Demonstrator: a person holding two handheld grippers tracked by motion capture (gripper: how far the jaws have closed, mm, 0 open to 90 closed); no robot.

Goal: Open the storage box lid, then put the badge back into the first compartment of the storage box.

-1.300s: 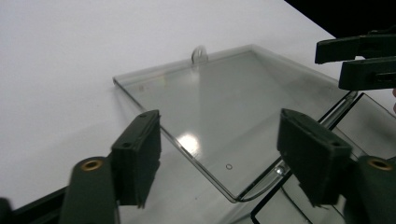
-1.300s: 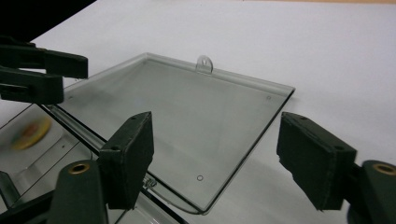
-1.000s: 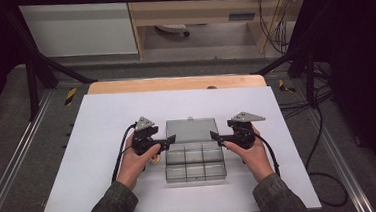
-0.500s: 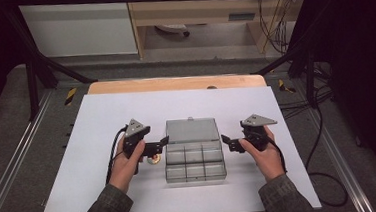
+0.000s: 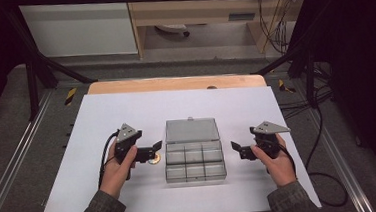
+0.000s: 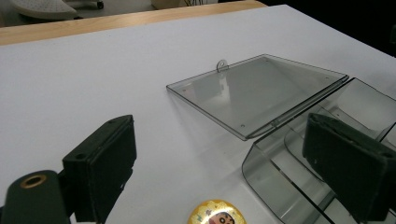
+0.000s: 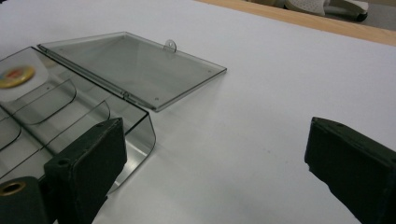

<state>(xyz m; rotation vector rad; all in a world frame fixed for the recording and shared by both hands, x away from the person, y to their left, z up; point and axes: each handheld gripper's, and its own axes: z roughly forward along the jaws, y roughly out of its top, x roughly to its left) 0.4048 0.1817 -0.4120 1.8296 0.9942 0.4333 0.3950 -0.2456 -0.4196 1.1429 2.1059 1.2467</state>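
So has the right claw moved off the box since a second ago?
Yes. The right claw has drawn away to the right of the box, jaws just opened, nothing between them.

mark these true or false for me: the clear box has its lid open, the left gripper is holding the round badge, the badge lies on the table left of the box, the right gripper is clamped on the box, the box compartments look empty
1. The clear box has its lid open: true; the lid lies flat behind it.
2. The left gripper holds the round badge: false; its jaws are open with nothing between them.
3. The badge lies on the table left of the box: true.
4. The right gripper is clamped on the box: false; it is open, apart from the box.
5. The compartments look empty: true, as far as the high view shows.
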